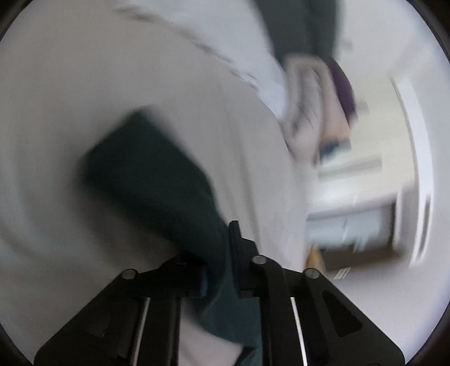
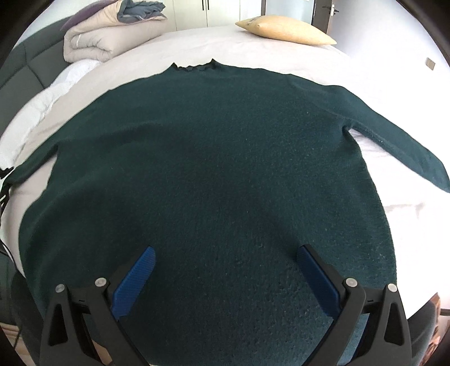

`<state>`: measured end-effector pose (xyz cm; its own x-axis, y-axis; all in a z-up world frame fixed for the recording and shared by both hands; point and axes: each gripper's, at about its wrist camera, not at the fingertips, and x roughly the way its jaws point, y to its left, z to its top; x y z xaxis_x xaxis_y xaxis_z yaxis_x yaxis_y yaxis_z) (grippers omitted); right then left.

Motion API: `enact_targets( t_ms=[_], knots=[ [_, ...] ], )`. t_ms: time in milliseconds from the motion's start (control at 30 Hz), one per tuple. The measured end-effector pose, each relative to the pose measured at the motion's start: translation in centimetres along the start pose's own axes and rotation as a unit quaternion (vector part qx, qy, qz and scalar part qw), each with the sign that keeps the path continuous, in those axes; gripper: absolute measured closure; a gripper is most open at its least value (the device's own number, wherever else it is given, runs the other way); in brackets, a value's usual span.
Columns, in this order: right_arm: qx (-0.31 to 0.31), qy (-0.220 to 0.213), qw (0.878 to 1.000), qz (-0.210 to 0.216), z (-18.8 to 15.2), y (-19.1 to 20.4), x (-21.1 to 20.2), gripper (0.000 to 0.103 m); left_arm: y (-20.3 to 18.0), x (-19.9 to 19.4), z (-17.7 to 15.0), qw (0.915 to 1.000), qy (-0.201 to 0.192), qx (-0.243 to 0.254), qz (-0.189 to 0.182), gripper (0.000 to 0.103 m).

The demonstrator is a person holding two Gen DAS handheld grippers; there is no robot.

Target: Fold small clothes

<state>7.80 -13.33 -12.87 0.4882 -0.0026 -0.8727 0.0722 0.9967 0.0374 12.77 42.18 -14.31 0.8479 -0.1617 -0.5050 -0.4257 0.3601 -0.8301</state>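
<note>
**Green sweater spread on the bed, left claw pinching a sleeve**

A dark green sweater (image 2: 219,169) lies flat on the bed (image 2: 253,48), front or back up I cannot say, its frilled collar (image 2: 194,67) at twelve o'clock in the right wrist view. One sleeve (image 2: 399,138) runs out toward three o'clock, and the other sleeve (image 2: 31,169) reaches toward nine o'clock, where a bit of black gear shows at the frame's edge.

The right claw (image 2: 225,278) hovers over the lower body of the sweater with its blue-padded fingers (image 2: 135,278) wide apart, nothing between them but the knit beneath.

The left wrist view is badly blurred. There the left claw (image 1: 218,270) is drawn together on a strip of the same green cloth (image 1: 146,169), which stretches away toward ten o'clock across the pale sheet.

At eleven o'clock in the right view a folded beige quilt (image 2: 92,39) is stacked with a grey-blue blanket (image 2: 140,11) on top. A yellow pillow (image 2: 284,29) rests at one o'clock near the far edge of the bed.
</note>
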Motion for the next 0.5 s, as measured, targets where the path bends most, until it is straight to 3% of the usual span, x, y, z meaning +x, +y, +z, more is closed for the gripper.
enact_targets(
  t_ms=[100, 133, 200, 233, 367, 400, 467, 500],
  knots=[
    [0.009, -0.007, 1.0, 0.013, 0.4, -0.8, -0.1, 0.0, -7.6, 1.3, -3.5, 0.9896, 0.019, 0.142, 0.009, 0.094],
    [0.013, -0.009, 1.0, 0.017, 0.6, -1.1, -0.2, 0.0, -10.2, 1.8, -5.3, 0.9811, 0.026, 0.192, 0.011, 0.094],
    [0.026, -0.015, 0.999, 0.034, 1.4, -2.0, -0.3, 0.0, -15.4, 3.3, -10.7, 0.9496, 0.047, 0.309, 0.02, 0.095],
    [0.034, -0.018, 0.998, 0.046, 1.9, -2.7, -0.3, 0.0, -17.4, 3.8, -14.0, 0.9291, 0.058, 0.364, 0.024, 0.095],
    [0.073, -0.03, 0.991, 0.104, 4.8, -5.1, -0.2, 0.003, -21.3, 6.9, -28.0, 0.8188, 0.089, 0.564, 0.055, 0.097],
    [0.086, -0.033, 0.988, 0.124, 5.7, -5.8, -0.2, 0.004, -21.1, 7.5, -30.9, 0.7953, 0.092, 0.596, 0.063, 0.097],
    [0.105, -0.038, 0.98, 0.167, 7.9, -6.9, 0.2, 0.007, -19.9, 8.3, -36.2, 0.7513, 0.091, 0.649, 0.08, 0.097],
    [0.11, -0.037, 0.976, 0.183, 8.8, -7.2, 0.4, 0.007, -19.3, 8.6, -37.5, 0.7385, 0.086, 0.663, 0.085, 0.097]
  ],
)
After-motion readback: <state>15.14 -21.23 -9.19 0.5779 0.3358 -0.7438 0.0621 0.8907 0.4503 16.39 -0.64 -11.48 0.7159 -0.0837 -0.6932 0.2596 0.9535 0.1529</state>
